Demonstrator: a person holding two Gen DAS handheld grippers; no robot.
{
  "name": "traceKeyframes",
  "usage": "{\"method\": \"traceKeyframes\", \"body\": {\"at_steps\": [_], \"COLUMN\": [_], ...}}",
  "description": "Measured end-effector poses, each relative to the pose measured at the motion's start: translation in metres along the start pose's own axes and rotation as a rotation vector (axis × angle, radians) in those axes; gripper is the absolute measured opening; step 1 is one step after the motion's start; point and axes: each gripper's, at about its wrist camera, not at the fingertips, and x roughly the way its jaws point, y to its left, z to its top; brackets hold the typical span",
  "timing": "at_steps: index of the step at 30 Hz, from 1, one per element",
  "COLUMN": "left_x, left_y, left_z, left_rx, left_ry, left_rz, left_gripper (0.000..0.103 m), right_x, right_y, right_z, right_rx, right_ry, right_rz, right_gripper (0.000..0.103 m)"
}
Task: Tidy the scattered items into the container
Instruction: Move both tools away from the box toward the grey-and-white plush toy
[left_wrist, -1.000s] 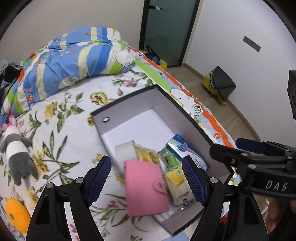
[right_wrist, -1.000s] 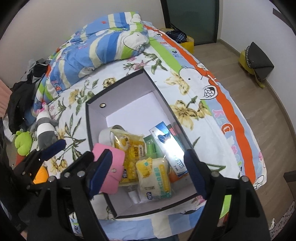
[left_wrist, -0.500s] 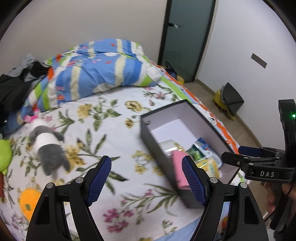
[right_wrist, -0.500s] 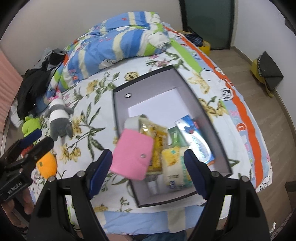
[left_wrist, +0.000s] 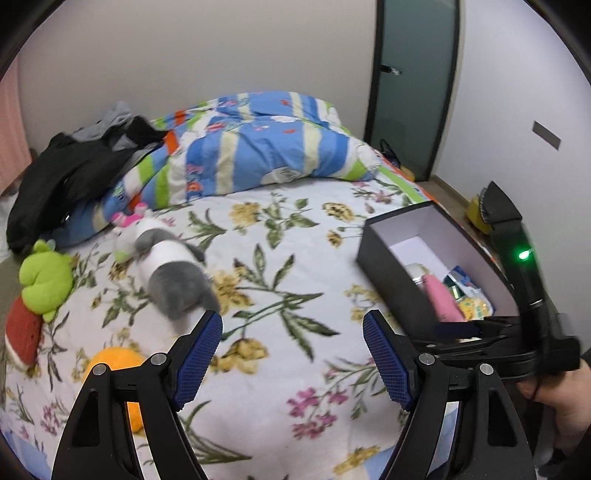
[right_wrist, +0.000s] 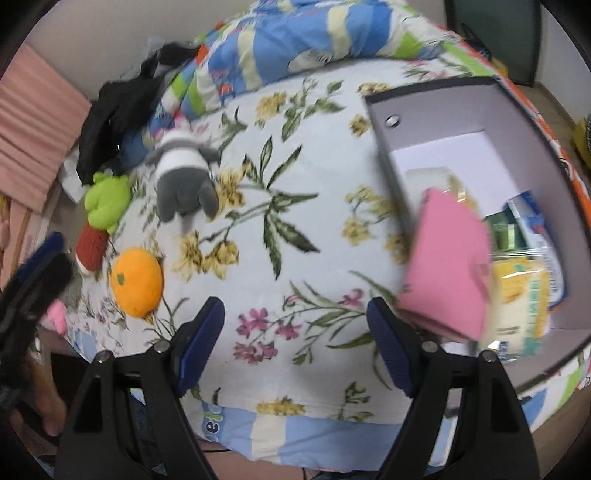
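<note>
Scanning from the left, I see a green plush (right_wrist: 107, 201), a red-brown one (right_wrist: 90, 247) and an orange plush fruit (right_wrist: 136, 282) lying loose on the flowered bedspread (right_wrist: 295, 229), with a grey-and-white stuffed animal (right_wrist: 183, 177) a little further in. All of these sit well apart from the box (right_wrist: 436, 99) at the right edge of the bed.

My left gripper (left_wrist: 291, 354) hovers over bare bedspread, jaws released and holding nothing, with the stuffed animal (left_wrist: 173, 273) just beyond its left finger. My right gripper (right_wrist: 295, 343) is likewise spread wide and empty, pointing down at the flower print between the orange fruit and the box.

The box holds a roll of tape, a yellow snack bag (right_wrist: 517, 295), green and blue packets, and a pink wallet (right_wrist: 447, 262). The wallet is my worry. It looks propped on the box's near wall, tilted over the rim rather than flat inside, though the blur makes this hard to judge. Nudging the box or bedspread while reaching for the toys could tip it out. The soft mattress also means pressing down near a toy may roll it away, the round orange one especially.

Both grippers are level and angled downward; the person's hand (left_wrist: 565, 402) grips the right handle.
</note>
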Motion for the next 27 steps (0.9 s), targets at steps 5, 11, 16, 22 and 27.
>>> {"method": "traceKeyframes", "body": {"at_steps": [5, 11, 16, 22, 27], "left_x": [0.001, 0.007, 0.010, 0.008, 0.006], "left_y": [0.038, 0.091, 0.141, 0.213, 0.269], "left_z": [-0.020, -0.037, -0.056, -0.086, -0.111], "left_rx": [-0.024, -0.088, -0.153, -0.267, -0.342], "left_ry": [0.012, 0.036, 0.059, 0.088, 0.108], "left_rz": [0.055, 0.103, 0.155, 0.219, 0.270], "left_gripper": [0.079, 0.079, 0.079, 0.079, 0.079], "right_x": [0.023, 0.005, 0.005, 0.019, 0.041], "right_y": [-0.018, -0.057, -0.021, 0.035, 0.098], "right_z": [0.003, 0.013, 0.017, 0.025, 0.026], "right_rx": [0.011, 0.095, -0.019, -0.082, -0.186], "right_ry": [0.019, -0.033, -0.046, -0.034, 0.008], "right_rz": [-0.083, -0.115, -0.174, -0.097, -0.057], "right_gripper": [0.072, 0.052, 0.076, 0.077, 0.077]}}
